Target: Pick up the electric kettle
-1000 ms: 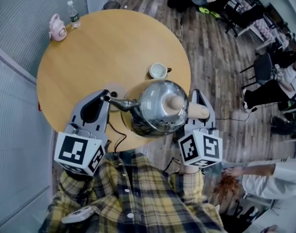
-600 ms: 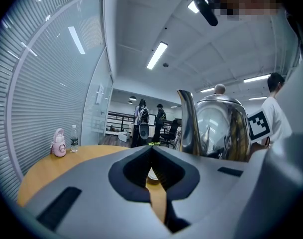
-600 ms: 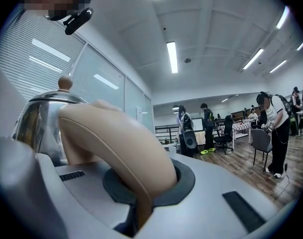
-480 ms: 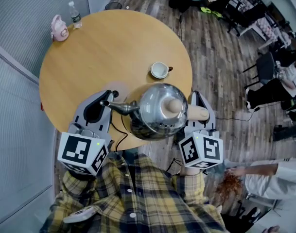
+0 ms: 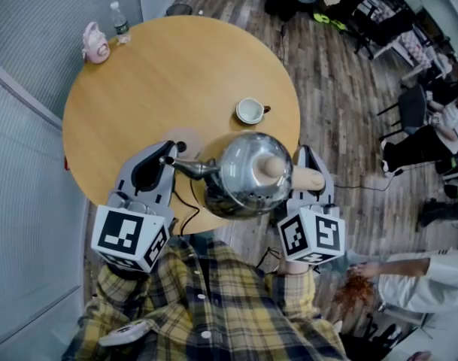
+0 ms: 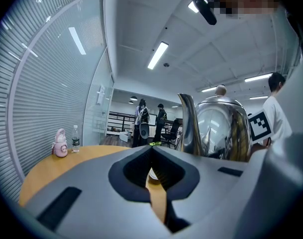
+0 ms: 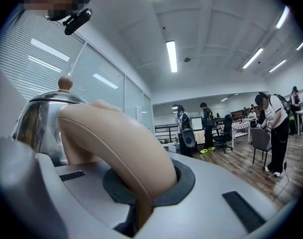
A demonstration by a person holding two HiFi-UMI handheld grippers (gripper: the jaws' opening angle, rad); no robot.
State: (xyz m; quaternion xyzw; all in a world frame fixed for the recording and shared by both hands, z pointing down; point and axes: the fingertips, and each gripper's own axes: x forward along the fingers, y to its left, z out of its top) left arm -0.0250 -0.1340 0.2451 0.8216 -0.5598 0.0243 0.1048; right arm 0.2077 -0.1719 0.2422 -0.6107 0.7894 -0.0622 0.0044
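Note:
The shiny steel electric kettle (image 5: 247, 175) hangs just above the near edge of the round wooden table (image 5: 161, 81), its spout pointing left. My right gripper (image 5: 310, 164) is shut on its beige handle (image 5: 304, 176), which fills the right gripper view (image 7: 116, 143) between the jaws of the right gripper (image 7: 141, 183), with the kettle body (image 7: 39, 123) to the left. My left gripper (image 5: 165, 149) is beside the spout tip, shut and holding nothing. In the left gripper view the left gripper (image 6: 151, 151) has its jaws together, and the kettle (image 6: 223, 128) stands to its right.
A white cup (image 5: 250, 110) sits on the table beyond the kettle. A pink flask (image 5: 95, 43) and a water bottle (image 5: 120, 21) stand at the far left rim. A black cord (image 5: 185, 209) trails below the kettle. A glass wall runs along the left; people and chairs (image 5: 409, 107) are at the right.

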